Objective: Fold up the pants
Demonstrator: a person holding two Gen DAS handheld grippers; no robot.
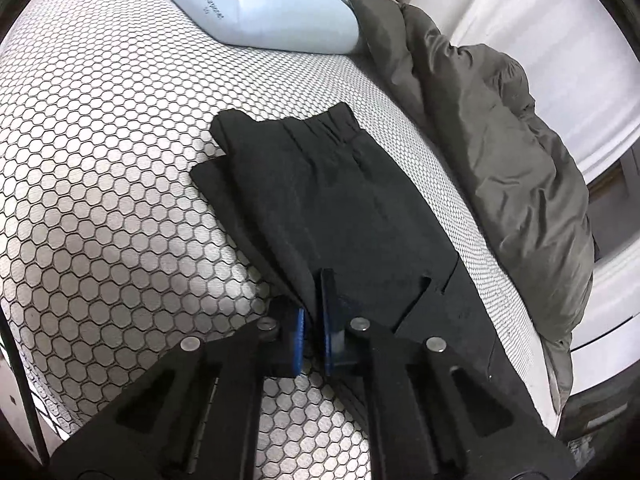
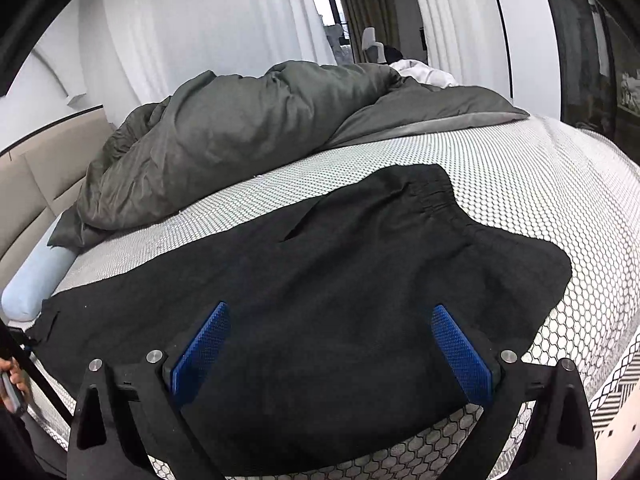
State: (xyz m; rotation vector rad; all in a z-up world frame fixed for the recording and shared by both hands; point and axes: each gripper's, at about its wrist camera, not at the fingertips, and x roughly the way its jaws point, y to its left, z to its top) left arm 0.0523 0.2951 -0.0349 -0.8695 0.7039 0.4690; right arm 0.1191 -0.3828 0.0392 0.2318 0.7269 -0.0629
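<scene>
Black pants point(image 1: 320, 200) lie on the honeycomb-patterned mattress point(image 1: 120, 160), folded lengthwise, with the elastic waistband at the far end. My left gripper point(image 1: 312, 300) is shut on a raised fold of the pants' near edge, the cloth pinched between its blue pads. In the right wrist view the pants point(image 2: 320, 272) spread across the bed with the waistband at the upper right. My right gripper point(image 2: 330, 310) stands open just over the cloth. Its blue pads point(image 2: 204, 344) are wide apart and hold nothing.
A rumpled grey duvet point(image 2: 224, 140) is heaped along the far side of the bed point(image 2: 540, 184). A pale blue pillow point(image 1: 256, 4) lies by the beige headboard point(image 2: 36, 184). White curtains hang behind. A hand point(image 2: 12, 376) shows at the lower left.
</scene>
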